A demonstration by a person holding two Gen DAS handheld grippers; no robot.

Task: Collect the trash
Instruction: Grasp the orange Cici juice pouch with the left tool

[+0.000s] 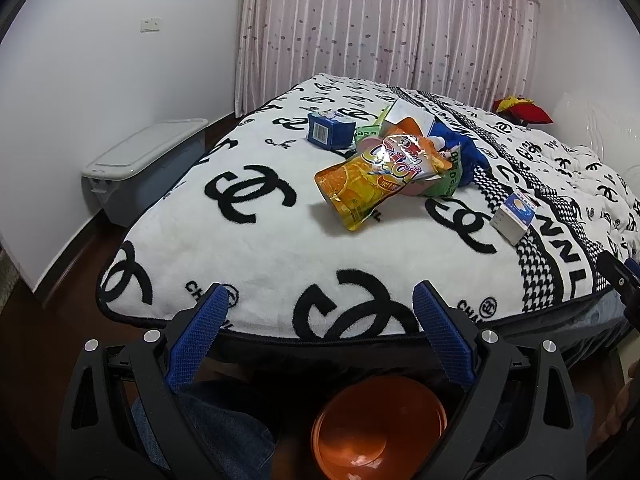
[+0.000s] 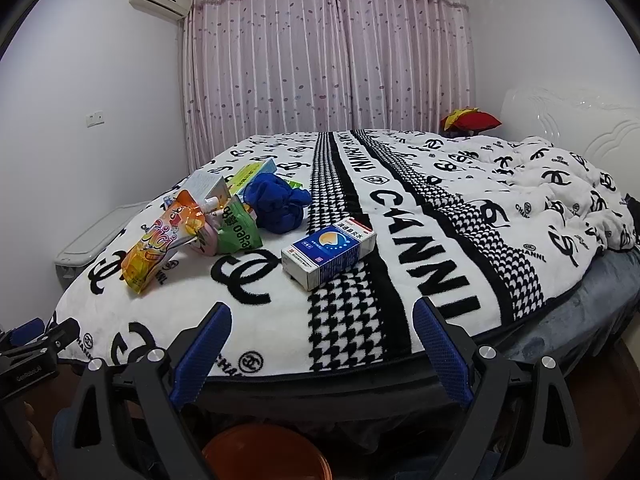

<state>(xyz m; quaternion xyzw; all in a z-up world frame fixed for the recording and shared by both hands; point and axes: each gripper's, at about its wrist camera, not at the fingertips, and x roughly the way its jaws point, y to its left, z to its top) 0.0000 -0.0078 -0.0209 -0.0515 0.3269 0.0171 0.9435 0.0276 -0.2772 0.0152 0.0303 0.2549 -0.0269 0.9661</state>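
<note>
A heap of trash lies on the bed's black-and-white blanket [image 1: 256, 248]. It holds an orange drink pouch [image 1: 376, 176] [image 2: 160, 244], a green wrapper [image 2: 236, 232], a crumpled blue cloth [image 2: 276, 204] and a dark blue carton [image 1: 330, 130]. A white-and-blue box [image 1: 514, 216] [image 2: 328, 252] lies apart, to the right of the heap. An orange bin [image 1: 378, 428] [image 2: 266, 454] stands on the floor below both grippers. My left gripper [image 1: 320, 312] is open and empty at the bed's near edge. My right gripper [image 2: 322, 328] is open too, short of the box.
A grey lidded storage bin [image 1: 144, 168] stands on the floor left of the bed. Pink dotted curtains [image 2: 328, 60] hang behind. A red and yellow cushion [image 2: 470, 120] lies at the far corner, by the white headboard [image 2: 568, 120]. A person's jeans [image 1: 224, 424] show below.
</note>
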